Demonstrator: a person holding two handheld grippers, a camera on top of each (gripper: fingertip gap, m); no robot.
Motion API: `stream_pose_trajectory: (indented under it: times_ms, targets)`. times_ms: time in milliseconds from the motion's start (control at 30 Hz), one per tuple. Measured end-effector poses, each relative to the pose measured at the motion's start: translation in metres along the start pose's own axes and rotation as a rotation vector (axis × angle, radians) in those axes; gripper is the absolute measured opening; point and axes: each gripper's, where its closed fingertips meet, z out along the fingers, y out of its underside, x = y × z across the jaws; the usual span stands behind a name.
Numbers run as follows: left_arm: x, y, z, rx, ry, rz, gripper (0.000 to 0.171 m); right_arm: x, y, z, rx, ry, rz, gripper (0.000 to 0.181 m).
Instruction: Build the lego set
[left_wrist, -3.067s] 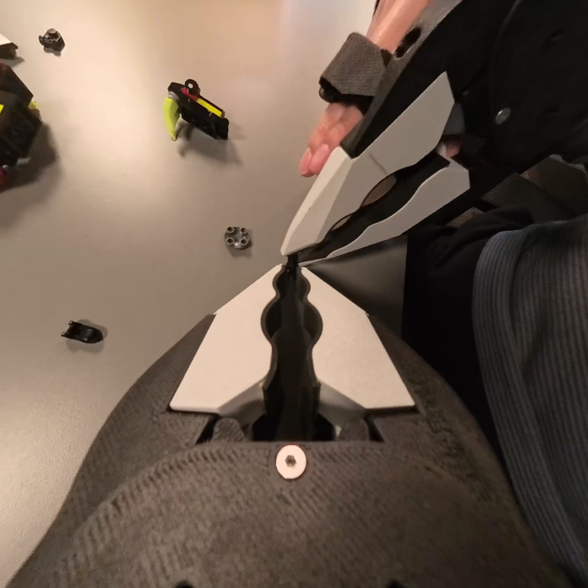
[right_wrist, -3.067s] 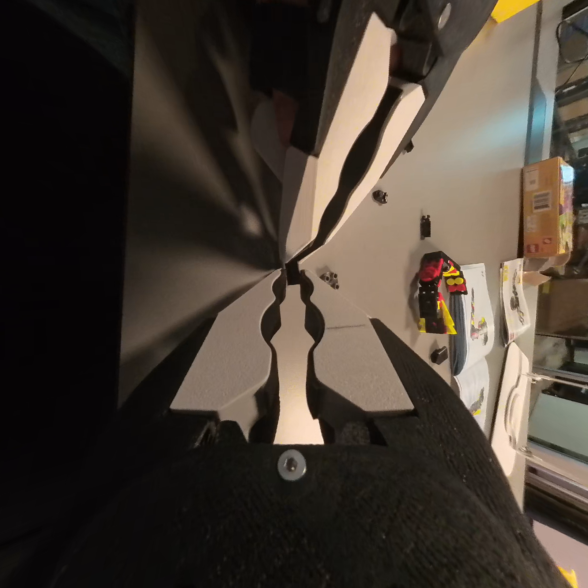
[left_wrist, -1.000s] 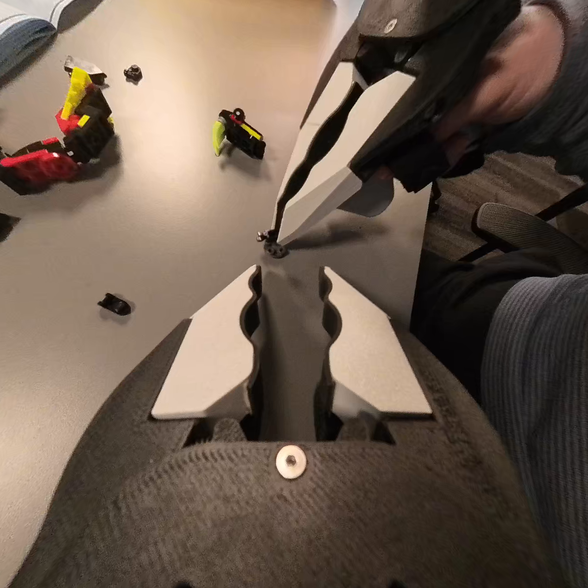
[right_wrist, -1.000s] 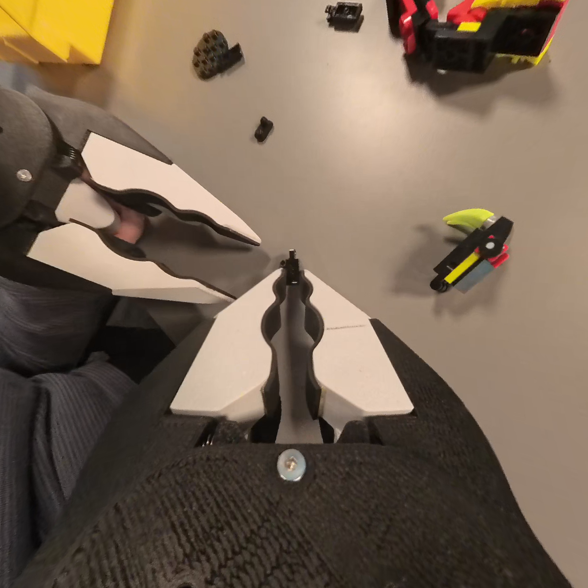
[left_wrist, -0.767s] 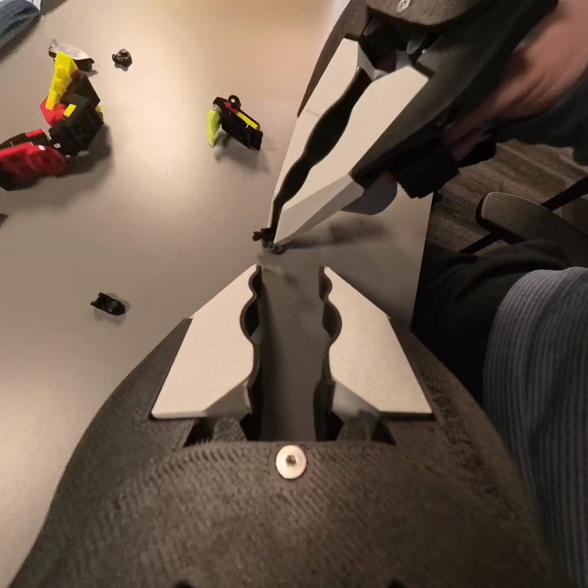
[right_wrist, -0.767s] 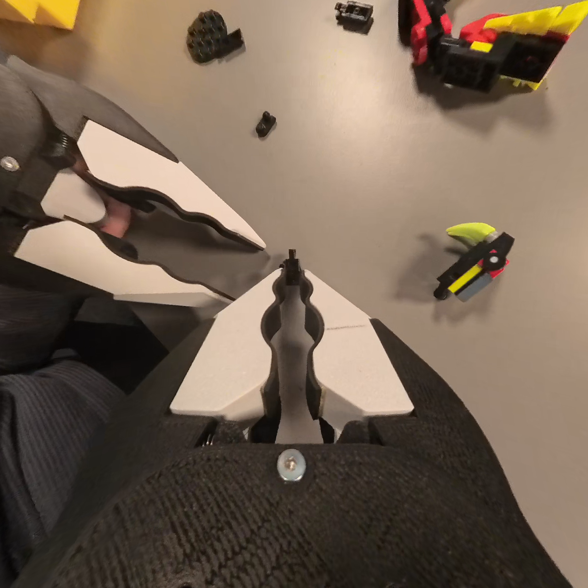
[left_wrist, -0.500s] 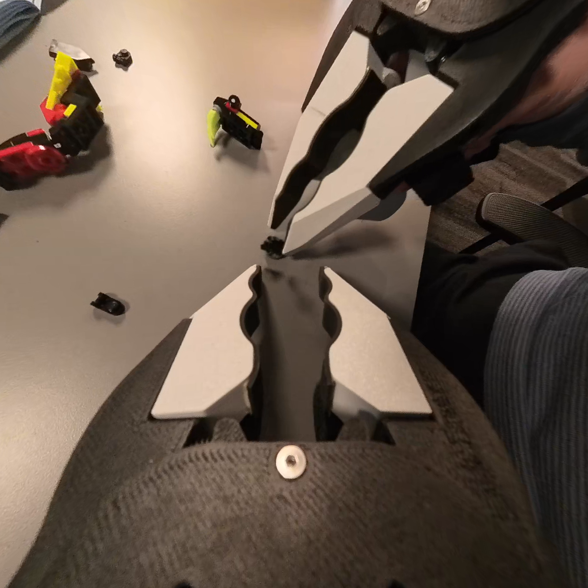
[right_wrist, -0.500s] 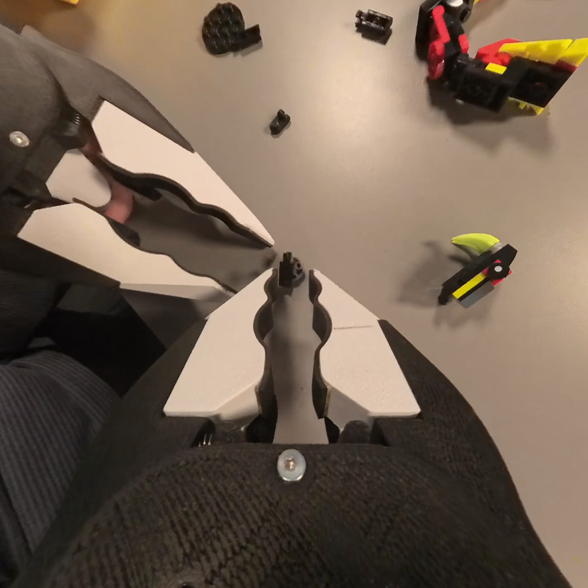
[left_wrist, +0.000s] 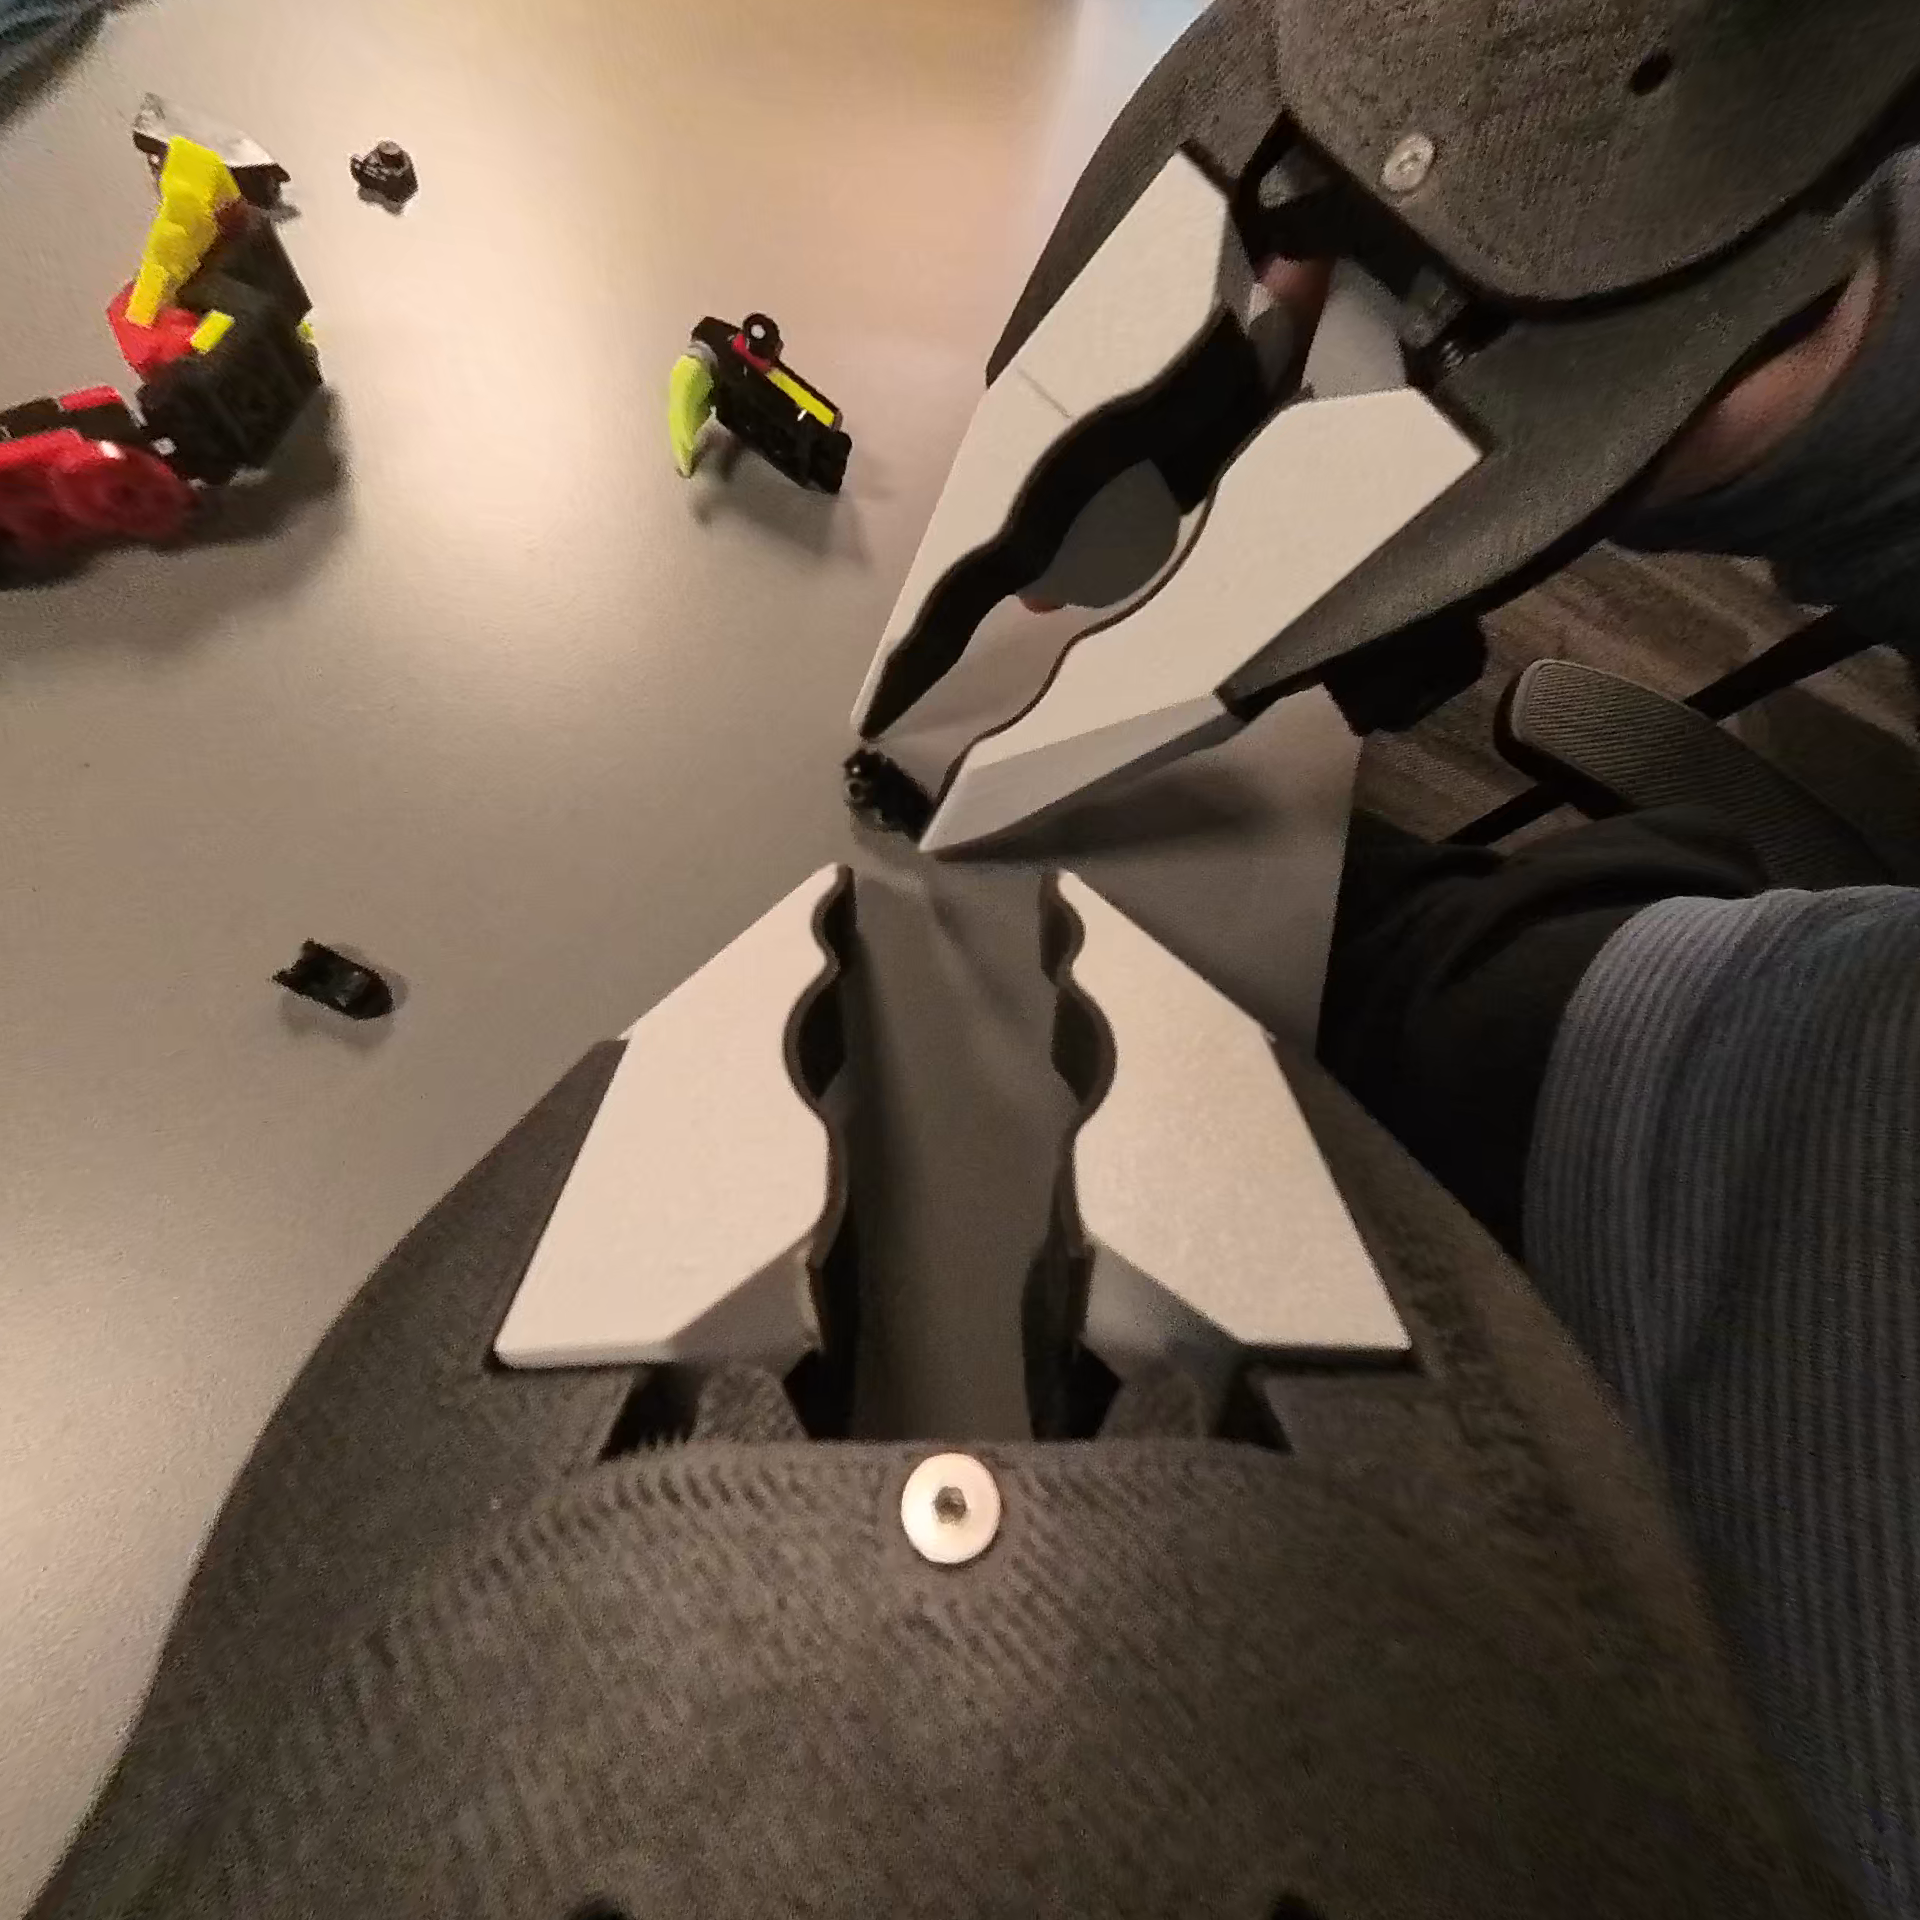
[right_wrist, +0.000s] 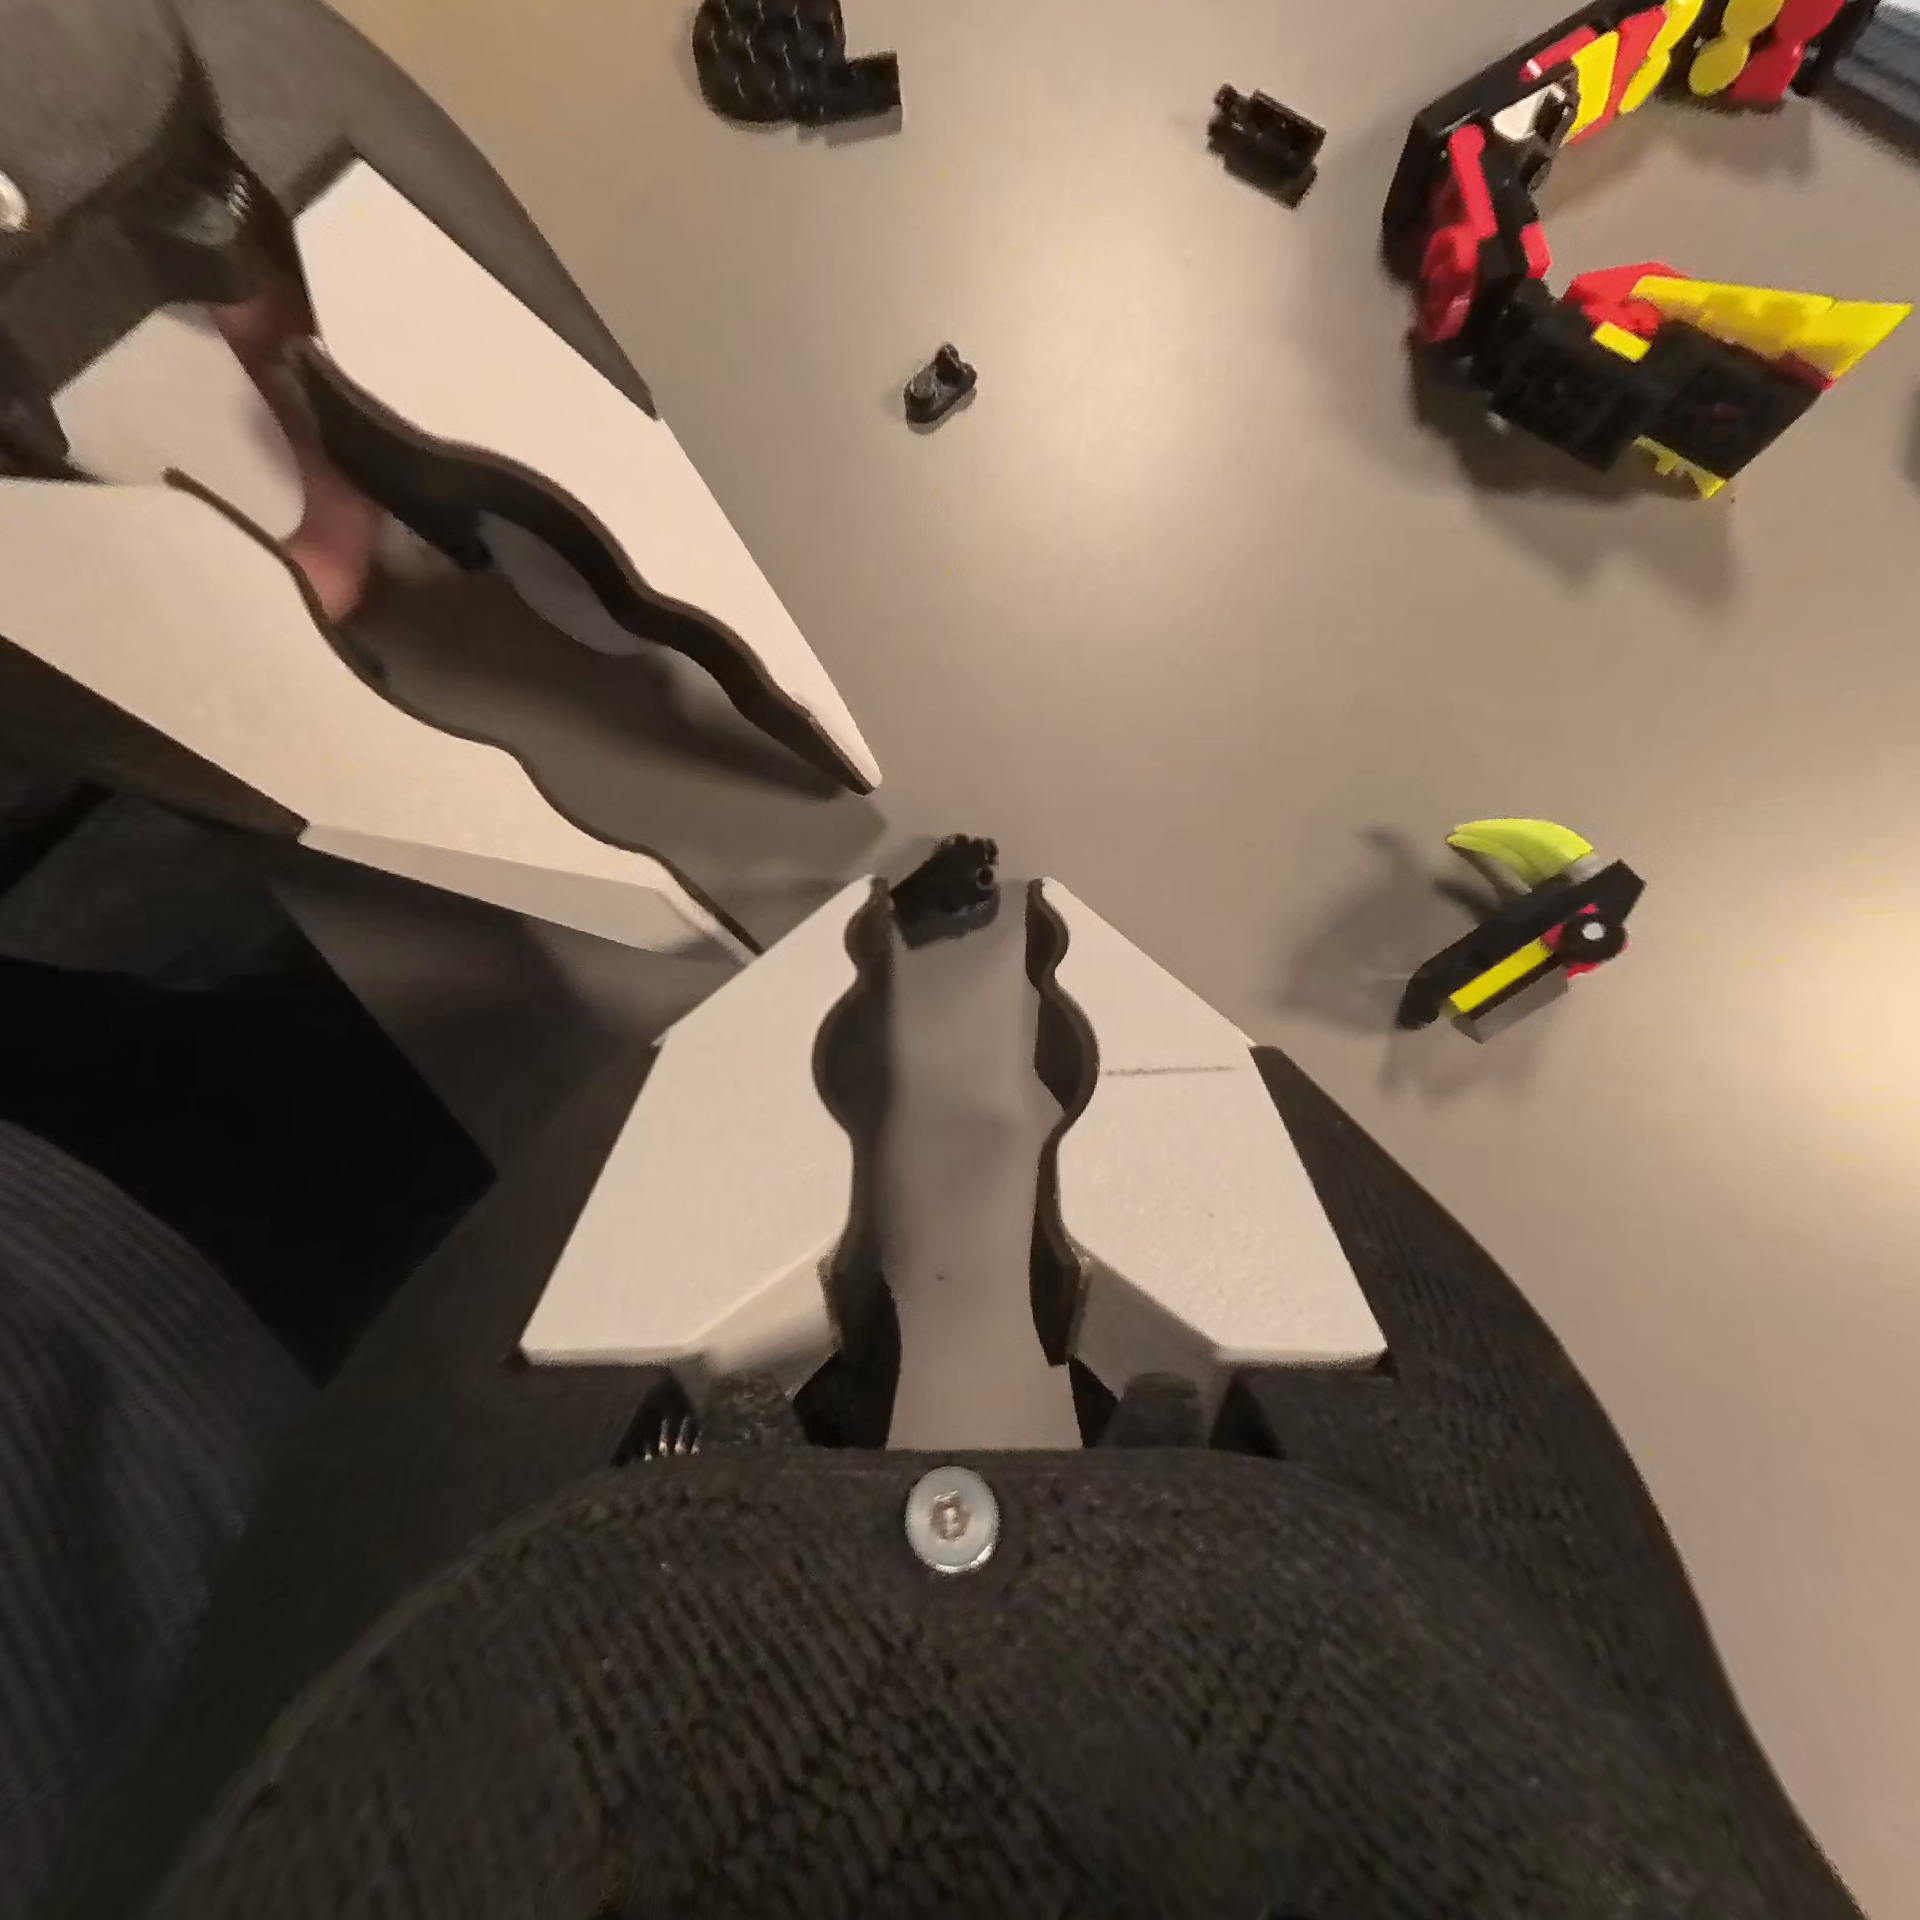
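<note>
Left hand-held gripper with jaws spread; right hand-held gripper likewise parted; tips angled toward each other, nearly meeting.

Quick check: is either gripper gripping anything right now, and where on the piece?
Nothing is held. Both the right gripper and the left gripper are open. The small black piece lies on the table between the right gripper's tips, ungripped.
</note>
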Motion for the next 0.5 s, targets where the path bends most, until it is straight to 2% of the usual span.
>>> stream_pose_trajectory:
  times_ms: [133,333,433,500]
  targets:
    - [0.002,-0.003,-0.006,0.037,0.054,-0.053,0.034,0.007,0.001,0.001,-0.023,0.067,-0.098,0.007]
    - [0.001,-0.016,-0.021,0.159,0.154,-0.162,0.030,0.006,-0.001,0.001,-0.019,0.054,-0.180,0.006]
    - [0.000,-0.023,-0.030,0.230,0.189,-0.191,0.026,0.004,-0.011,-0.001,0.061,0.098,-0.330,0.006]
    - [-0.001,-0.027,-0.035,0.272,0.178,-0.175,0.025,0.005,-0.022,-0.006,0.133,0.196,-0.490,0.006]
